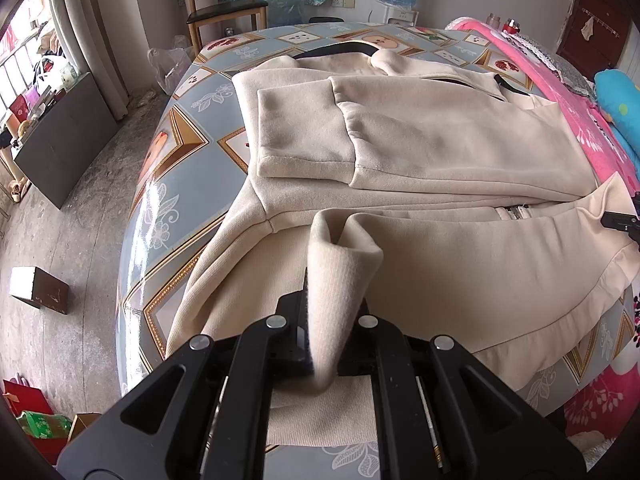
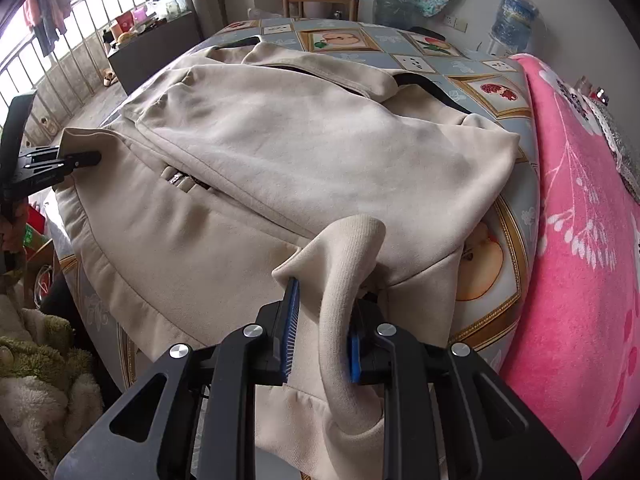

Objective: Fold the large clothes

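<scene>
The beige jacket [image 1: 420, 152] is lying flat on the patterned bench [image 1: 192, 148], sleeves crossed over its chest. Both jaws are pinching its hem, the left gripper [image 1: 332, 320] and right gripper [image 2: 324, 320] at opposite corners. The collar is lying straight ahead of both, so the fold probably runs hem-to-collar.

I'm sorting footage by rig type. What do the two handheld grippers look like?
Both are matte black with angular linkage arms, triangular cut-outs and round silver pivot bolts. The left gripper has dark finger pads. The right gripper has ribbed bright-blue pads. No cables, sleeves or readable markings show.
</scene>
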The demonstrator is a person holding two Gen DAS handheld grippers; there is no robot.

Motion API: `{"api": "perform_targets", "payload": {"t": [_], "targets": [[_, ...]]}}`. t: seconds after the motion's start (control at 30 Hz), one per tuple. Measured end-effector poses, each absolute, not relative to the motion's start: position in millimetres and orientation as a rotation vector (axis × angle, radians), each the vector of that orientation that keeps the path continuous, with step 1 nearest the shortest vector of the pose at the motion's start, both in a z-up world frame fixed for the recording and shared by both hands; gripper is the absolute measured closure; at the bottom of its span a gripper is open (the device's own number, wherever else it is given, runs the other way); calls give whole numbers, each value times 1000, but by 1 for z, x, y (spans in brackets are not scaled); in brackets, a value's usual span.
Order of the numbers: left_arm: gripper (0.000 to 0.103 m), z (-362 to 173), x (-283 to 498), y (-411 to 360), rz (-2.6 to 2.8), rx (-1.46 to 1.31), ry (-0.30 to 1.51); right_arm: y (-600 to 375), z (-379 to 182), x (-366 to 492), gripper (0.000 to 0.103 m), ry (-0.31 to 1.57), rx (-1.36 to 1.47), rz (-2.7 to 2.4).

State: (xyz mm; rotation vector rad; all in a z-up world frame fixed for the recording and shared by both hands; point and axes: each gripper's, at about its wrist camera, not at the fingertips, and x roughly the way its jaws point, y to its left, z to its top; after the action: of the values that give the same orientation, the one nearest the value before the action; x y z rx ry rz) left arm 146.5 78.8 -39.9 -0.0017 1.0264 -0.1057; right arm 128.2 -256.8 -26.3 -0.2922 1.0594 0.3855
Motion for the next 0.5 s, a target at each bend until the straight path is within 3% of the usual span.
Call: {"api": "perform_targets", "payload": {"t": [0.23,0.5], "targets": [[97,-41,146,77,-97,11,1027,-241,-25,108,82,1023,-403,396],[97,-40,147,75,-87,21,1032,-249,-23,106,82,1010,-331,418]]}}
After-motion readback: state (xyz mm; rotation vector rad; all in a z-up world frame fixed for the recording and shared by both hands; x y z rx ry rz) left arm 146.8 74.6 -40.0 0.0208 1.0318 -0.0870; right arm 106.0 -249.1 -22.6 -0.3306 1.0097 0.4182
